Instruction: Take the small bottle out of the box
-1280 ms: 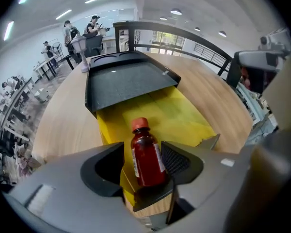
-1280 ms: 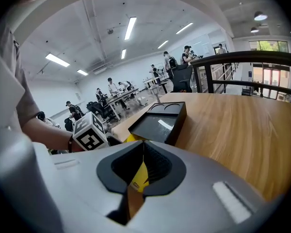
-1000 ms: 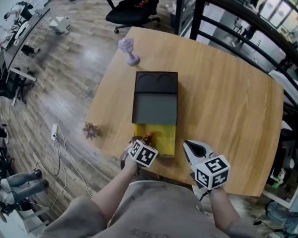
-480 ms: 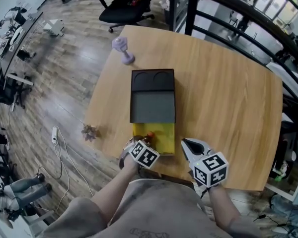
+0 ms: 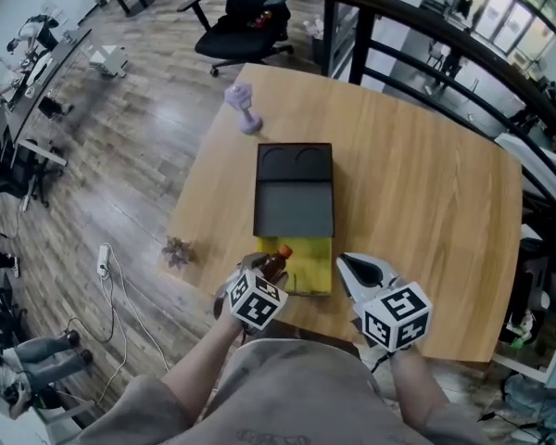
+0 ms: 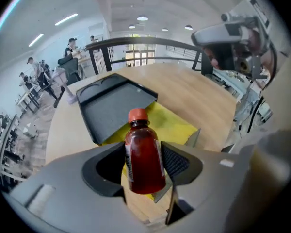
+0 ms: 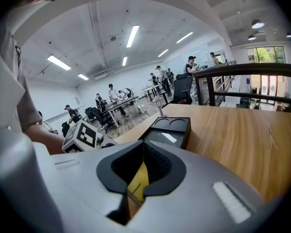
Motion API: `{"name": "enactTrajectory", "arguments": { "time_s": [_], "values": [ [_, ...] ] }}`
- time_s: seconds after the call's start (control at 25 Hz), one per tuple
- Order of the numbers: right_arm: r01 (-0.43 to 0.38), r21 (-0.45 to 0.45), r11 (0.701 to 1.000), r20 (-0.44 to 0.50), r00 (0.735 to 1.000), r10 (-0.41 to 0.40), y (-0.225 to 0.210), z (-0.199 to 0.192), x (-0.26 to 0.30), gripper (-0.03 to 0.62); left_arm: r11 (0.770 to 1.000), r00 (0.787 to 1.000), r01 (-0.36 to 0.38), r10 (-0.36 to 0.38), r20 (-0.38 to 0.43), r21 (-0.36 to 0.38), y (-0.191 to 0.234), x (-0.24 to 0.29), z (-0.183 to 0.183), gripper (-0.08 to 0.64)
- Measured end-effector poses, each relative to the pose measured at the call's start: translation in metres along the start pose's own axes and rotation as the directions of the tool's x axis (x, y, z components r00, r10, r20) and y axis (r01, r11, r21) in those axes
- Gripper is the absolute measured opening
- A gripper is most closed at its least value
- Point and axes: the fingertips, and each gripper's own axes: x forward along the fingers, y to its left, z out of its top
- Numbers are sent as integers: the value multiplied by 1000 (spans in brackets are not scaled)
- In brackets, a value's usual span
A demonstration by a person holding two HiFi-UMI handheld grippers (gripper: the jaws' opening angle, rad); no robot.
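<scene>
A small bottle (image 6: 143,154) of red liquid with an orange cap stands upright between the pads of my left gripper (image 6: 144,165), which grip its sides. The jaws have just been closing on it. In the head view the bottle (image 5: 275,260) hangs above the near left corner of the open yellow box (image 5: 313,269), with my left gripper (image 5: 265,274) around it. The box's dark grey lid (image 5: 295,207) lies flat behind the box. My right gripper (image 5: 350,269) hovers to the right of the box, jaws together and empty. In the right gripper view it (image 7: 141,178) points at the box.
The box sits near the front edge of a round-cornered wooden table (image 5: 426,211). A purple figurine (image 5: 244,108) stands at the table's far left. A black railing (image 5: 426,35) runs behind, and an office chair (image 5: 246,21) stands beyond the table.
My left gripper has risen, and the bottle that stood low in the yellow box is now lifted above its left corner. The right gripper has come up a little.
</scene>
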Motion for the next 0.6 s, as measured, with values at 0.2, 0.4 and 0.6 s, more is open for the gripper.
{"name": "enactTrajectory", "arguments": {
  "time_s": [0.2, 0.4, 0.6],
  "values": [
    [4, -37, 999, 97, 995, 0, 23, 42, -12, 11, 998, 976, -67, 69, 208, -14, 22, -57, 37, 229],
    [40, -119, 992, 189, 982, -17, 42, 87, -34, 11, 992, 902, -111, 128, 413, -64, 44, -126, 83, 229],
    [80, -196, 977, 281, 959, -22, 63, 129, -54, 11, 988, 804, -71, 140, 578, -140, 64, -187, 121, 229]
  ]
}}
